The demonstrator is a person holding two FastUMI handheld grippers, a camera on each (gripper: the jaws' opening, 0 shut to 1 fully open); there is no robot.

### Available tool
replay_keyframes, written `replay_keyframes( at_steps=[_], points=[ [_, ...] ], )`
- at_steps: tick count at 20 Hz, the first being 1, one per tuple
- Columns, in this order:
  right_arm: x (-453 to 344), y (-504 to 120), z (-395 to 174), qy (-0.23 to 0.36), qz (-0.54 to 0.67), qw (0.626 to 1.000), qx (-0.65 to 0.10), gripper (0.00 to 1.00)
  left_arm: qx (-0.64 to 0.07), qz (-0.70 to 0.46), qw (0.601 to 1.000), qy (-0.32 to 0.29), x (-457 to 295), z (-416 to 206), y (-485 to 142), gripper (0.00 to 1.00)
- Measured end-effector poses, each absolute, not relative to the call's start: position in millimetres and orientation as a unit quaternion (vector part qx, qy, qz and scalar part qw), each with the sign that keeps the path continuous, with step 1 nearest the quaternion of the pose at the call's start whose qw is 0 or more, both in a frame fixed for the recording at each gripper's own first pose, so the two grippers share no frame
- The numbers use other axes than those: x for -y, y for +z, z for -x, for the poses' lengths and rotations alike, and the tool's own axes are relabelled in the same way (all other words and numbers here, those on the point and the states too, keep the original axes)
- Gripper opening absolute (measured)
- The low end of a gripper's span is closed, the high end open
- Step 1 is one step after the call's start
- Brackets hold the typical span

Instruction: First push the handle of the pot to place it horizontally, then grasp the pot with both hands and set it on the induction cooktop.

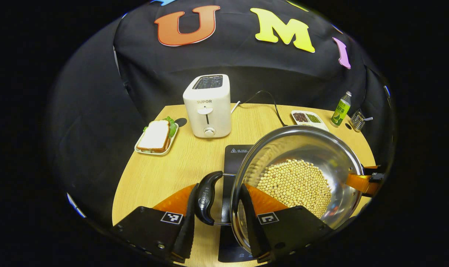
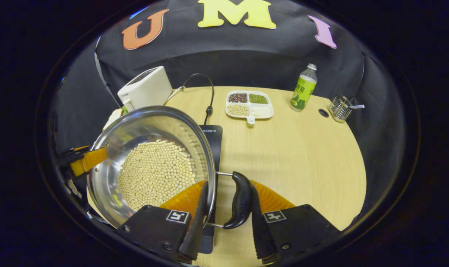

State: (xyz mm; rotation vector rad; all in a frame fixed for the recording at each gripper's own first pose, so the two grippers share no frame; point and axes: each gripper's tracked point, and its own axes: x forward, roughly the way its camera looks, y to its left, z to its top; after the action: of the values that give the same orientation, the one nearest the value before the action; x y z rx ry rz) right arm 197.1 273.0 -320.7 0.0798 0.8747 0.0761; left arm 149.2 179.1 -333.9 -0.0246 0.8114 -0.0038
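A steel pot point(image 1: 313, 144) holding pale round beans point(image 1: 295, 183) sits over the black induction cooktop point(image 1: 236, 155); whether it rests on the cooktop I cannot tell. My left gripper point(image 1: 219, 189) is shut across the pot's black side handle point(image 1: 208, 198) and rim, one finger outside the handle and one inside the wall. In the right gripper view, my right gripper point(image 2: 228, 185) clamps the opposite black handle point(image 2: 241, 200) and rim of the pot point(image 2: 150, 122) the same way. Each view catches the other gripper at the pot's far edge. The cooktop point(image 2: 214, 141) shows beside the pot.
A white toaster point(image 1: 208, 105) stands behind the cooktop, its cord point(image 2: 209, 96) trailing across the wooden table point(image 2: 302, 155). A sandwich on a plate point(image 1: 157, 136) lies at the left. A divided tray of beans point(image 2: 249, 104), a green bottle point(image 2: 303, 89) and a wire holder point(image 2: 339, 107) sit at the back right.
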Motion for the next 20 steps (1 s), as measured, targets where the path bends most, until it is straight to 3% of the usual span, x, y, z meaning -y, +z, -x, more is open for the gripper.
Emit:
replay_keyframes(
  at_steps=[6, 7, 8, 17, 18, 19, 20],
  points=[
    [-271.4, -331.0, -196.8, 0.029, -0.02, 0.903, -0.429, 0.57, -0.399, 0.008, 0.917, -0.013, -173.8, -152.5, -354.2, 0.58],
    [-270.7, -329.7, -192.9, 0.026, -0.013, 0.908, -0.417, 0.56, -0.393, 0.008, 0.919, -0.017, -172.9, -152.9, -353.9, 0.54],
    [-271.5, -333.6, -196.8, 0.026, -0.016, 0.908, -0.418, 0.58, -0.391, 0.005, 0.92, -0.018, -174.5, -152.4, -354.0, 0.59],
    [-271.8, -332.0, -197.3, 0.033, -0.011, 0.912, -0.409, 0.59, -0.356, -0.002, 0.934, -0.019, -175.1, -152.1, -354.4, 0.59],
    [-272.2, -332.4, -197.6, 0.035, -0.014, 0.912, -0.407, 0.59, -0.355, -0.003, 0.935, -0.018, -175.8, -151.2, -353.3, 0.69],
    [-271.9, -332.1, -197.7, 0.036, -0.016, 0.913, -0.406, 0.58, -0.351, -0.004, 0.936, -0.018, -175.6, -151.3, -351.6, 0.59],
    [-271.5, -332.3, -197.7, 0.037, -0.016, 0.913, -0.405, 0.59, -0.349, -0.004, 0.937, -0.017, -175.5, -151.4, -352.9, 0.6]
  ],
)
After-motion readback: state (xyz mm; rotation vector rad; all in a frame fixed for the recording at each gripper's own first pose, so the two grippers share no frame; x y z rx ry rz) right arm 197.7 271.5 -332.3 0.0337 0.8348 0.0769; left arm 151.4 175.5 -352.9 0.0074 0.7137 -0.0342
